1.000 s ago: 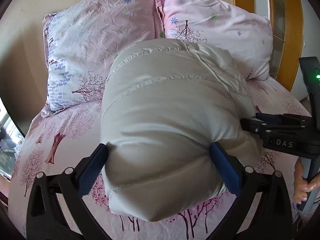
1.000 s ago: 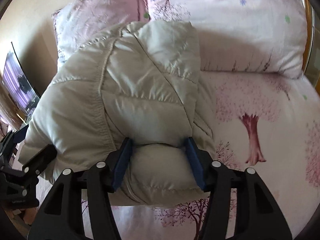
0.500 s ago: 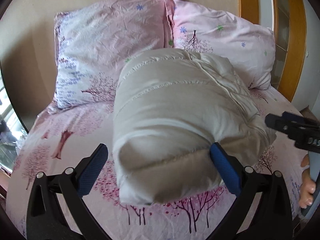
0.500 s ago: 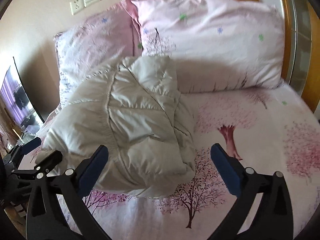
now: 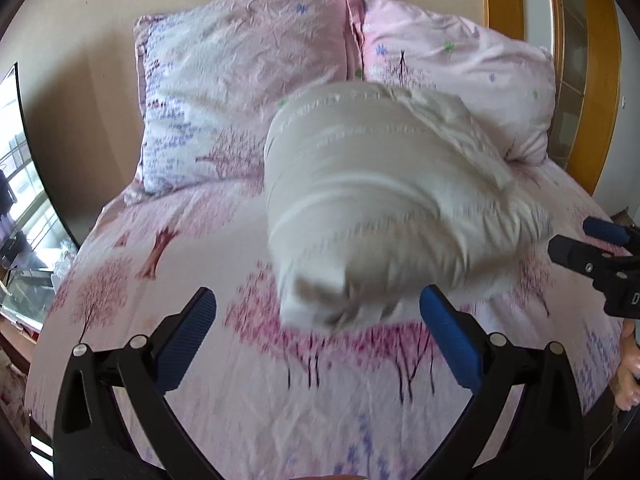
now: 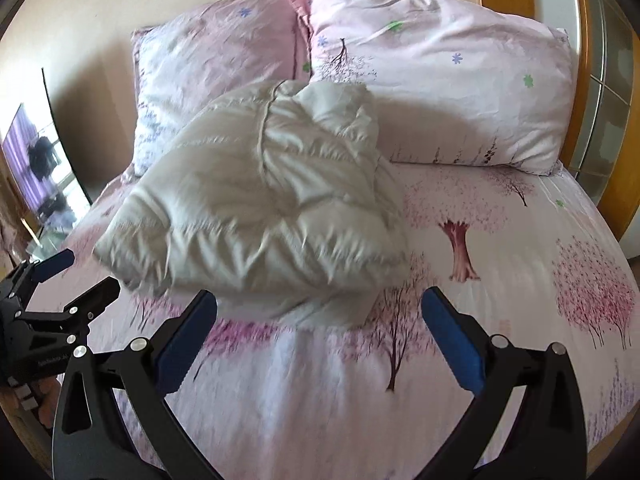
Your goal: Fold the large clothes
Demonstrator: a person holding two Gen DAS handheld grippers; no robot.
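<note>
A cream quilted puffer jacket [image 5: 384,204] lies folded into a thick bundle on the pink tree-print bed sheet [image 5: 248,380], in front of the pillows. The jacket [image 6: 264,208] also shows in the right wrist view, lumpy and creased. My left gripper [image 5: 316,332] is open, its blue pads apart just short of the bundle's near end, touching nothing. My right gripper [image 6: 318,330] is wide open too, with only the jacket's near edge and sheet between its pads. Each gripper appears in the other's view: the right gripper [image 5: 592,248] at the right edge, the left gripper [image 6: 72,280] at the left edge.
Two pink pillows [image 5: 240,92] [image 6: 440,92] lean on the beige wall behind the jacket. A wooden frame [image 5: 592,80] stands right of the bed. A dark screen or mirror [image 6: 36,160] and a low glass stand lie off the bed's left side. A hand [image 5: 630,376] holds the right gripper's handle.
Both grippers let go of the jacket and drew back toward the bed's foot. The right jaws opened wide. The bundle now rests free on the sheet.
</note>
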